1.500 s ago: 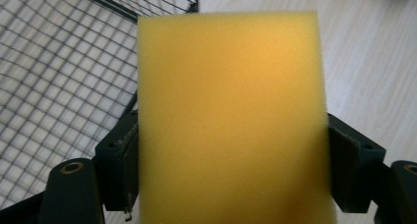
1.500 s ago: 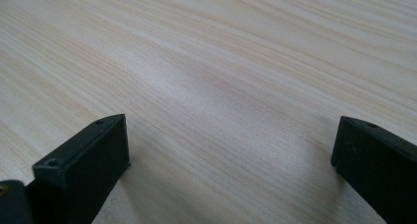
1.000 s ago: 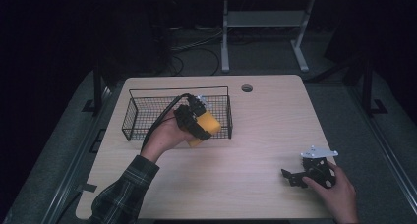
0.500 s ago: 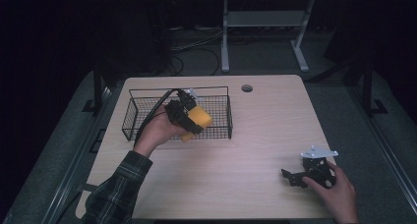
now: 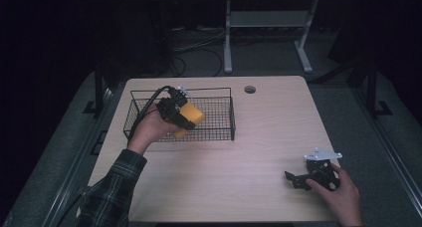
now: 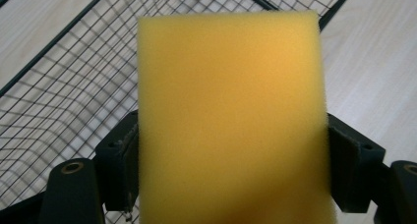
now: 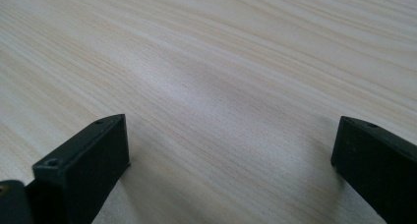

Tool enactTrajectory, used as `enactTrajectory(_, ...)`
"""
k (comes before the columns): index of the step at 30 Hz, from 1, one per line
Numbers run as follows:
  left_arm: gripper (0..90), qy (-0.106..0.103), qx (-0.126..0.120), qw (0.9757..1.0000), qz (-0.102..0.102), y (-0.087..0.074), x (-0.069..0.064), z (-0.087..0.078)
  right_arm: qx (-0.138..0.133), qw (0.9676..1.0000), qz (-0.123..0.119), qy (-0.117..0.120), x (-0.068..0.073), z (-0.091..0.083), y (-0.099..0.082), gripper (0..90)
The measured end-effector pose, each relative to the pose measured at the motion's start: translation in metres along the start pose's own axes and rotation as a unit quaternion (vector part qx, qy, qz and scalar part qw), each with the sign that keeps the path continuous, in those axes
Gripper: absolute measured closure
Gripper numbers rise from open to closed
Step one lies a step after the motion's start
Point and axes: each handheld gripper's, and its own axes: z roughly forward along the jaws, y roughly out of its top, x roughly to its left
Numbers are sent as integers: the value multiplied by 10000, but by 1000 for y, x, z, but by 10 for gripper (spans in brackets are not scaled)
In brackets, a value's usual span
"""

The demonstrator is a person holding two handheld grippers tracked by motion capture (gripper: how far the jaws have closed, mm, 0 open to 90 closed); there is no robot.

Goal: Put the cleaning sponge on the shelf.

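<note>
While the right hand (image 5: 334, 189) rested at about five o'clock on the wooden table (image 5: 259, 137), near its front edge, its right gripper (image 5: 297, 179) lay low on the bare wood with the jaws pointing toward nine o'clock. In the right gripper view those two black jaws stood wide apart with nothing between them, only pale wood grain running past. A grey three-cornered plate (image 5: 323, 154) sat on top of that gripper.

Farther off, at about ten o'clock, the left hand (image 5: 149, 130) reached forward from a plaid sleeve (image 5: 112, 187), the wrist raised at the front wall of the black wire basket (image 5: 224, 132). The left gripper (image 5: 186, 118) was tilted toward two o'clock over the basket's mesh floor. Its jaws were closed onto a yellow sponge (image 6: 231, 116), pressing it from both sides; in the left gripper view the block stood squarely between the pads and reached well past their tips, with the mesh below and behind it. A black cable (image 5: 149, 100) arched from the gripper back over the basket's left part. Beyond, near twelve o'clock, a round grommet hole (image 5: 250, 89) marked the table's far edge.
</note>
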Motion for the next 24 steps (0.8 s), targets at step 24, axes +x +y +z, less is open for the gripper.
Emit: enactTrajectory(24,228,458,-145,9971,-590,-23,51,-14,-3,10000,8,-2,0,0,0,2)
